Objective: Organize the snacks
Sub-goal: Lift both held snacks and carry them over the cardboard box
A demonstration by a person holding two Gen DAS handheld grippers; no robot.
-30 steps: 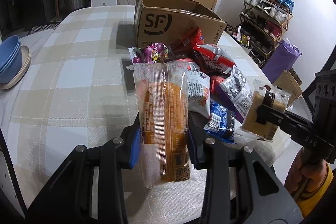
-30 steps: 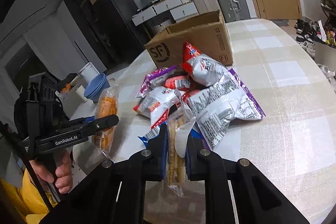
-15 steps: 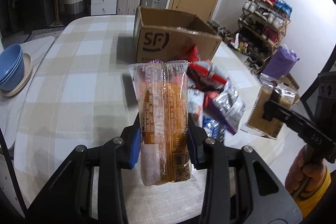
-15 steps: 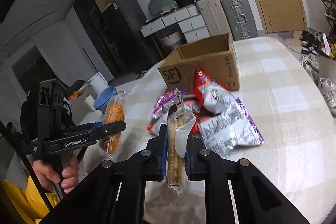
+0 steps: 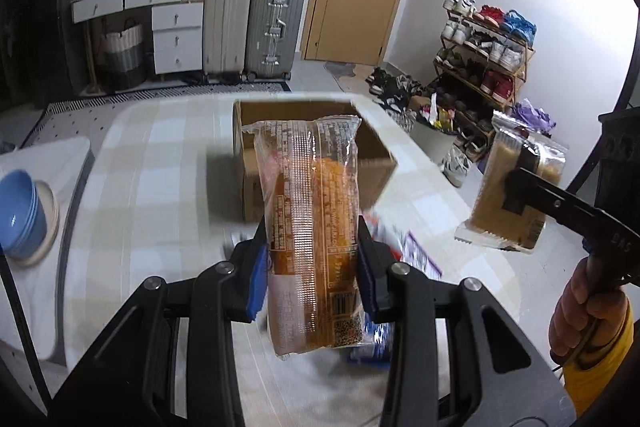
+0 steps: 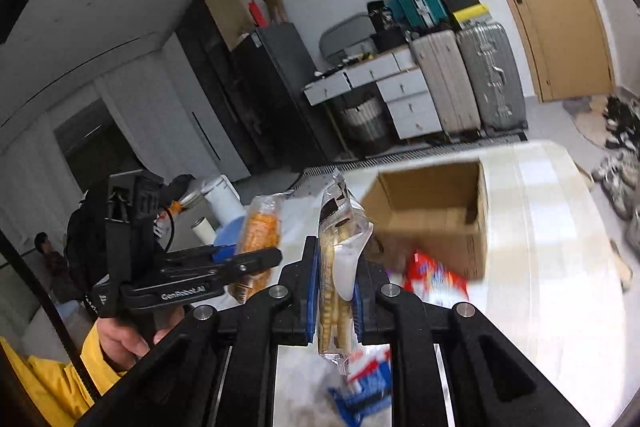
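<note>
My left gripper (image 5: 312, 271) is shut on an orange bread packet (image 5: 310, 223) in clear wrap, held upright above the table. My right gripper (image 6: 335, 291) is shut on a clear packet of biscuit sticks (image 6: 336, 267); that biscuit packet (image 5: 516, 187) also hangs at the right of the left wrist view. Beyond both stands an open cardboard box (image 5: 376, 163) (image 6: 440, 223), empty as far as I see. The other snack packets (image 6: 436, 275) lie blurred on the table below the fingers. In the right wrist view the left gripper (image 6: 256, 259) with the bread packet (image 6: 260, 231) is at the left.
The checked tablecloth (image 5: 160, 187) covers the table. Blue bowls (image 5: 18, 215) are stacked on a plate at the left. Suitcases (image 5: 248, 27), drawers, a door and a shoe rack (image 5: 484, 55) stand behind. A hand in a yellow sleeve (image 5: 592, 343) holds the right gripper.
Both grippers have risen well above the table with their packets still held. The snack heap has dropped low in view and the box's open top now shows.
</note>
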